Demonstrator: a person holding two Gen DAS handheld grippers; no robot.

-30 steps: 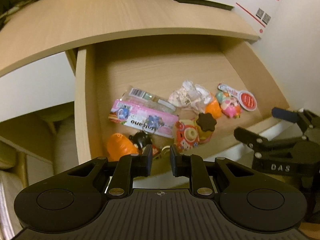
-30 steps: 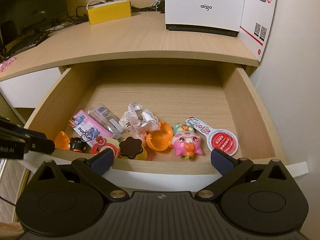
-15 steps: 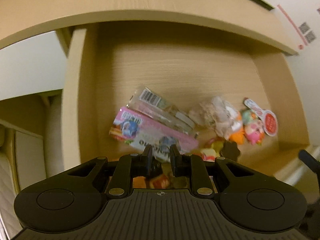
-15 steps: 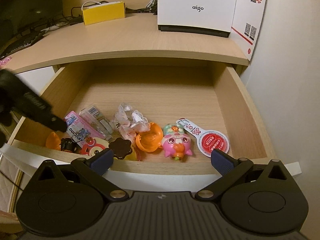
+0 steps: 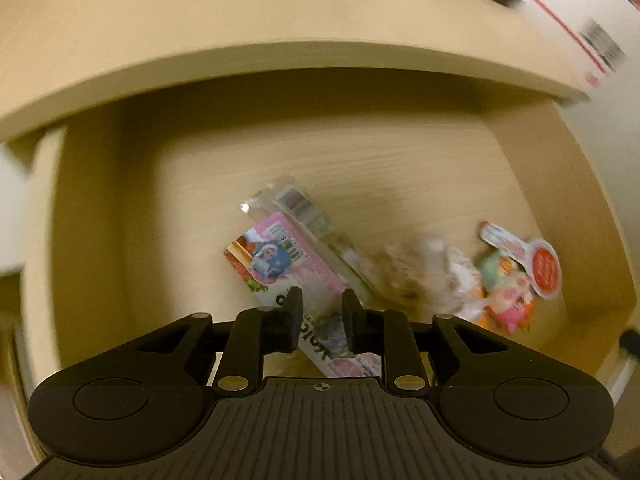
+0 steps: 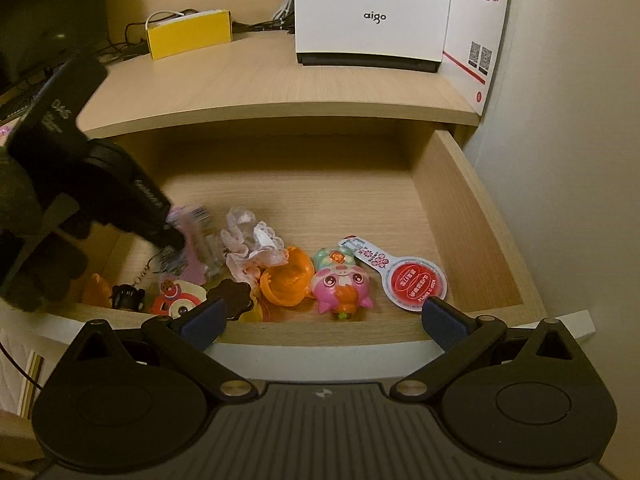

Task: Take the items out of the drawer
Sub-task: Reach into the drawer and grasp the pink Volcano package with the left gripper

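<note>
Wood: pale beech-look drawer (image 6: 472,216), pulled out from under a desk top (image 6: 256,88) of the same grain.
Drawer contents: small toys and packets bunched along the front wall, from 9 o'clock to 3 o'clock of the drawer floor; the back half is bare board.
Pink packet (image 5: 288,268): flat, with cartoon print, lying slantwise at the left of the pile; a clear packet with a barcode (image 5: 308,212) lies against its 1 o'clock edge.
Left gripper (image 5: 319,320): tilted steeply down over the pink packet; its jaws are opening, a narrow gap between them, the packet seen through the gap but below the pads, with no press on it visible. In the right wrist view it comes in from 9 o'clock, blurred, tips near the packet.
Right gripper (image 6: 324,316): held outside the drawer front at 6 o'clock, jaws spread wide, nothing between them.
Lace bundle (image 6: 256,244): white and pink, middle of the pile.
Orange shell toy (image 6: 288,280): just at 5 o'clock of the lace.
Pink pig toy (image 6: 340,284): at 3 o'clock of the orange shell, touching it.
Round red tag (image 6: 412,280): at 3 o'clock of the pig, white tab pointing to 10 o'clock.
Front left corner: small orange figure (image 6: 96,288), black keychain figure (image 6: 128,296), red-and-cream disc (image 6: 180,302), dark flower-shaped piece (image 6: 234,294).
Desk top: white box marked aigo (image 6: 372,12) at 12 o'clock, yellow box (image 6: 188,36) at 10 o'clock.
</note>
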